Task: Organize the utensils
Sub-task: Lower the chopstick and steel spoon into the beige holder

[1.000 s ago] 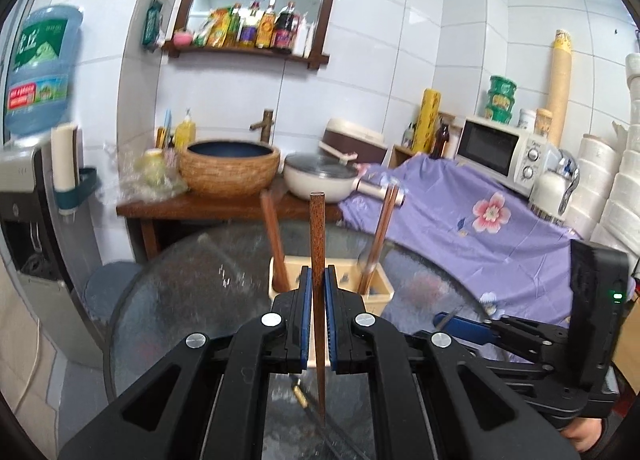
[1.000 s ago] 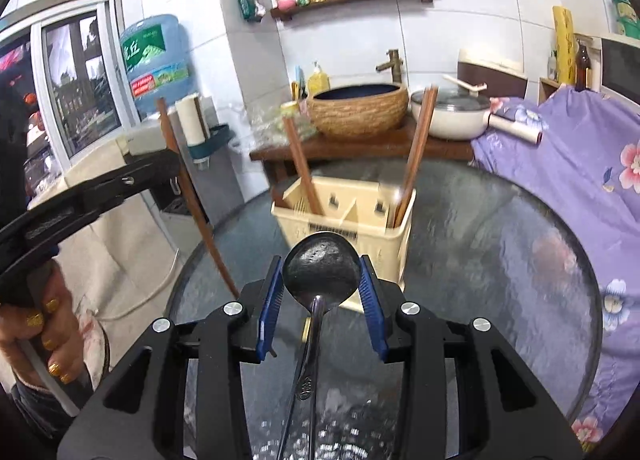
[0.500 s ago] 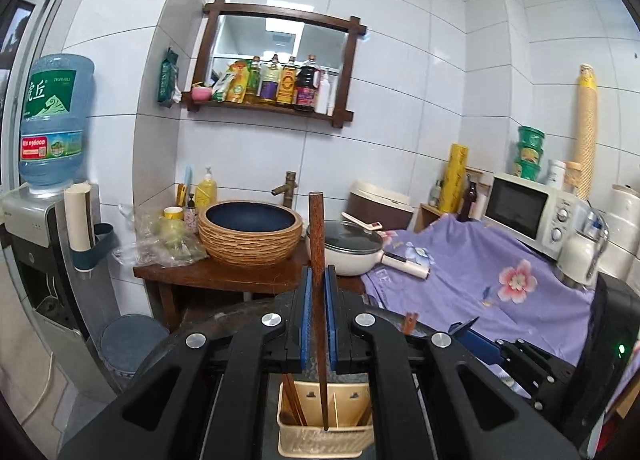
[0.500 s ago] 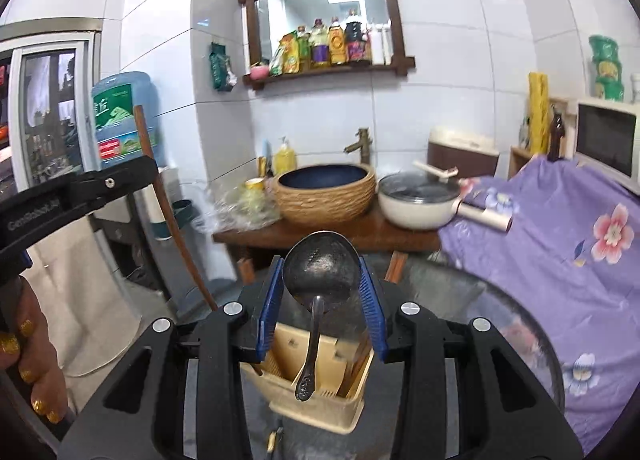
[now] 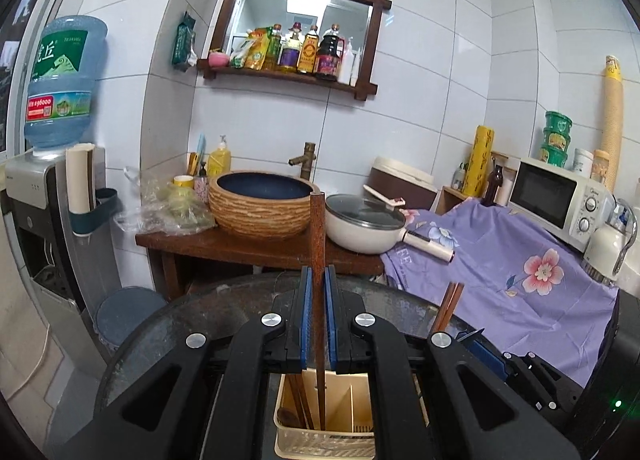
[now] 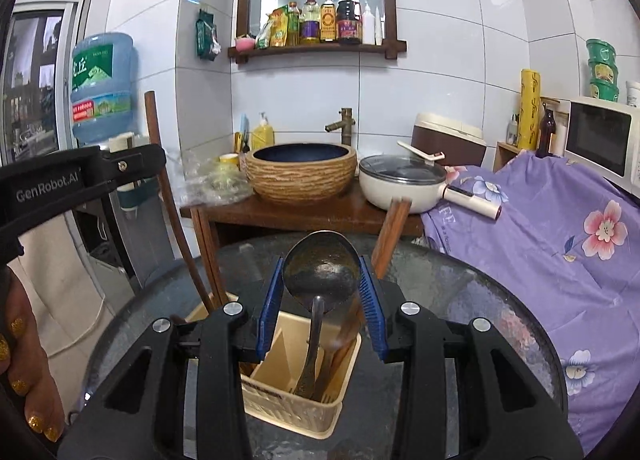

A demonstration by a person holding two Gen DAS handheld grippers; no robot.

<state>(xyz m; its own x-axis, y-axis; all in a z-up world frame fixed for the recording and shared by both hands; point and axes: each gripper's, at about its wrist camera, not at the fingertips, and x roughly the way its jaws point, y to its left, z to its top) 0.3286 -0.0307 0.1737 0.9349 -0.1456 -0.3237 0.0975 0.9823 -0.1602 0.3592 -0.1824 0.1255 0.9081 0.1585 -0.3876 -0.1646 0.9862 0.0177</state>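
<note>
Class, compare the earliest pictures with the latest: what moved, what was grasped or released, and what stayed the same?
Both grippers moved forward over the caddy: the chopstick and the spoon now hang with their lower ends inside its compartments. Nothing was grasped or released. The left gripper stays shut on the chopstick, the right gripper on the spoon's bowl; the other chopsticks stand in the caddy as before.

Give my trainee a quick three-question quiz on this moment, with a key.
1. True or false: the left gripper is shut on a chopstick.
2. What does the right gripper hold? A) fork B) spoon C) knife
3. Fill in: the spoon handle points down into the ____ on the glass table.

Key: 1 true; 2 B; 3 caddy
</note>
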